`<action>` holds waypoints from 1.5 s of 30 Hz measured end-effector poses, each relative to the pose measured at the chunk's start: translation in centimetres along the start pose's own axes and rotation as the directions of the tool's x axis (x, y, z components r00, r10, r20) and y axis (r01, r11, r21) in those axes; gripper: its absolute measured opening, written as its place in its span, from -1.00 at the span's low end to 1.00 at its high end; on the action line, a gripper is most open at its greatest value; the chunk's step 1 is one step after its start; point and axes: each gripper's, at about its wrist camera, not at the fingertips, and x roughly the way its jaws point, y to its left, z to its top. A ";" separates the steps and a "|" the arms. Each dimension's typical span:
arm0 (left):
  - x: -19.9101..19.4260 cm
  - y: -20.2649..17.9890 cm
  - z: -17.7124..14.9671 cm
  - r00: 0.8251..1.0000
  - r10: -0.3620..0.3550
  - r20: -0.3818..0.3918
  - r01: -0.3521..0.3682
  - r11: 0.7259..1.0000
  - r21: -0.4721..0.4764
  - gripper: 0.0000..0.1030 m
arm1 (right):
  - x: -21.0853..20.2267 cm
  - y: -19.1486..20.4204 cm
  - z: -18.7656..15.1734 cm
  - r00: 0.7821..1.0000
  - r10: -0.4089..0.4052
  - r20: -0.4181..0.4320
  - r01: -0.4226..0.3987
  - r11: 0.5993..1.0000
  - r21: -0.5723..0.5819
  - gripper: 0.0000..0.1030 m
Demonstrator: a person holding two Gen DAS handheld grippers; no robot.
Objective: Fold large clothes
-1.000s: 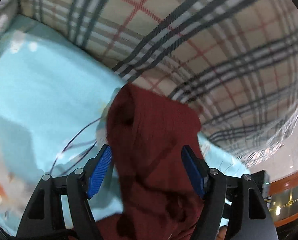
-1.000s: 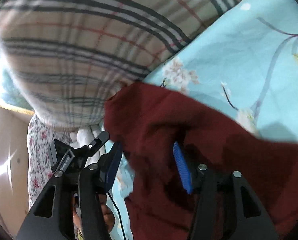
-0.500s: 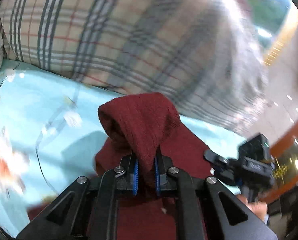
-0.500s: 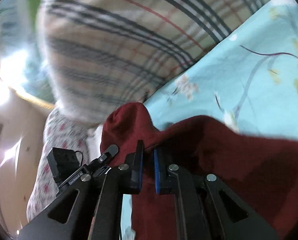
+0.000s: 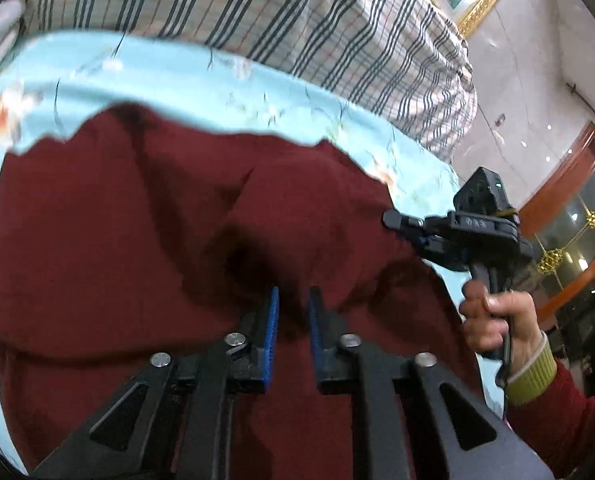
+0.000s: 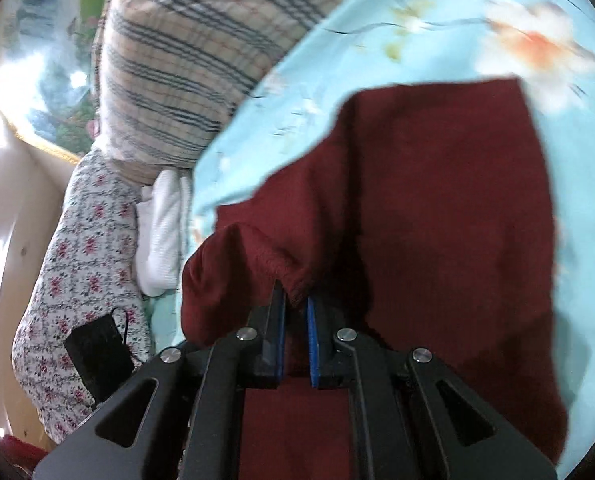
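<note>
Step in hand: fold of dark red garment (image 5: 145,216) lying on the floral sheet (image 5: 201,76). Left gripper (image 5: 293,312) just eased apart, cloth bunched between blue pads (image 5: 272,328). Right gripper (image 6: 296,312) pinching the hem. Next: let go cleanly, smooth the fold. Only the left view shows the person's hand (image 5: 497,316); only the right, the white towel (image 6: 163,232)

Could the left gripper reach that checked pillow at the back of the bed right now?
Probably not freely. The left gripper has its fingers around a fold of the dark red garment, which spreads over the blue sheet between it and the checked pillow; it would drag the cloth along.
</note>
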 end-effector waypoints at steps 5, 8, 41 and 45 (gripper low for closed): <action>-2.5 2.7 -0.3 0.999 0.010 0.033 -0.007 0.997 -0.078 -0.10 | -2.0 -2.4 -0.7 0.999 -0.014 0.030 0.012 0.997 0.082 -0.54; -2.7 4.6 1.4 0.999 -0.021 0.048 0.029 0.986 -0.167 -0.01 | -2.8 -2.4 -1.2 0.998 0.007 0.063 -0.013 0.996 0.094 -0.19; -2.2 10.5 3.7 0.994 -0.042 0.099 0.067 0.961 -0.268 -0.79 | -4.9 0.3 -2.7 0.975 -0.139 0.172 0.139 0.990 0.011 -0.13; -3.2 9.1 1.9 0.994 -0.069 0.086 0.090 0.956 -0.278 -0.11 | -4.6 2.3 -5.3 0.990 -0.075 0.122 0.080 0.996 -0.035 -0.13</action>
